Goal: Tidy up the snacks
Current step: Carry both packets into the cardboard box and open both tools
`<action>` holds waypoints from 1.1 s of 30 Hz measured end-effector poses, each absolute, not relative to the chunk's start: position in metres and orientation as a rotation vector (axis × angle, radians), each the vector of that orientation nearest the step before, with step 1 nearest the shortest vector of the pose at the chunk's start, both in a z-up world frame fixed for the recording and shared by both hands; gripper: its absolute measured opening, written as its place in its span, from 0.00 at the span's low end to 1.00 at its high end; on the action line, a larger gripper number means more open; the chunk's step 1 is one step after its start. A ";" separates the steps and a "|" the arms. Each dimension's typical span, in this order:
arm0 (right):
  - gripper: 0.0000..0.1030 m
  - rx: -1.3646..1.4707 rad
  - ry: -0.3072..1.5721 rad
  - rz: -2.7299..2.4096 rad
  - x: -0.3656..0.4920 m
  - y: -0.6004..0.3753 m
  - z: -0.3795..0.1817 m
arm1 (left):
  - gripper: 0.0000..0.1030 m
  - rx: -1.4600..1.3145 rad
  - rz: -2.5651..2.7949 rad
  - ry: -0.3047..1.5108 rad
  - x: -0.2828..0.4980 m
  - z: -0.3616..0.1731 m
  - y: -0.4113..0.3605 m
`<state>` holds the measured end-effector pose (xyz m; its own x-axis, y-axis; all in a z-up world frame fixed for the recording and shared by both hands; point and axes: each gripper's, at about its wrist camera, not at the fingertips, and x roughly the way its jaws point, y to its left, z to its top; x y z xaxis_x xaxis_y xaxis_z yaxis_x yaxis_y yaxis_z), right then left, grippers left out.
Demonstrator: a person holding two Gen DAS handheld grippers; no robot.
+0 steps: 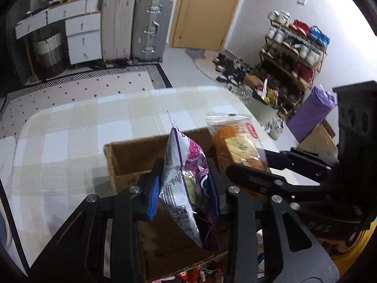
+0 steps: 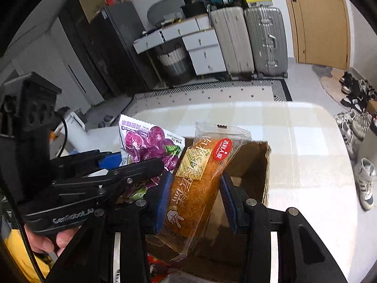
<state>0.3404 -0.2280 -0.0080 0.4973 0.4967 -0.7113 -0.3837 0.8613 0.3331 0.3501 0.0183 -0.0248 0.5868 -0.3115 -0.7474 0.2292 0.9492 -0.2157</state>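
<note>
Cardboard box under both grippers, floor looks mostly bare; more wrappers just outside near wall, unsorted. Judgement: early stage, both packets not yet dropped.
Right gripper clamped on orange cake packet, over box.
Left gripper pinched tight on purple candy bag, alongside.

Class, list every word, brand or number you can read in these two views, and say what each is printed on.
"GenRobot.AI": side of the left hand-held gripper, seen in the right wrist view.
"吉利人家": red oval on the cake packet.
"肉松蛋糕", partly legible: large white characters down the same packet.
"20g", roughly: upside-down corner print on the purple candy bag; its other characters are too small.
Back-panel print on the purple candy bag in the left wrist view: too small to read.
</note>
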 end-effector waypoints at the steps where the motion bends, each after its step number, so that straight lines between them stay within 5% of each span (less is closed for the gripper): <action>1: 0.40 0.133 0.919 0.536 0.342 -0.227 -0.013 | 0.30 -0.092 -0.311 0.895 0.352 -0.033 0.016; 17: 0.41 0.098 0.965 0.510 0.359 -0.222 -0.043 | 0.32 -0.068 -0.294 0.979 0.376 -0.099 0.007; 24: 0.47 0.127 0.951 0.503 0.356 -0.227 -0.037 | 0.58 -0.076 -0.233 0.976 0.367 -0.094 0.021; 33: 0.47 0.140 0.898 0.495 0.335 -0.234 -0.017 | 0.62 -0.021 -0.209 0.881 0.327 -0.061 0.015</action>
<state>0.3346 -0.2340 -0.0173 0.5198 0.4686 -0.7143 -0.3537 0.8792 0.3194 0.3274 0.0146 -0.0615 0.6174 -0.1902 -0.7633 0.1732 0.9794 -0.1040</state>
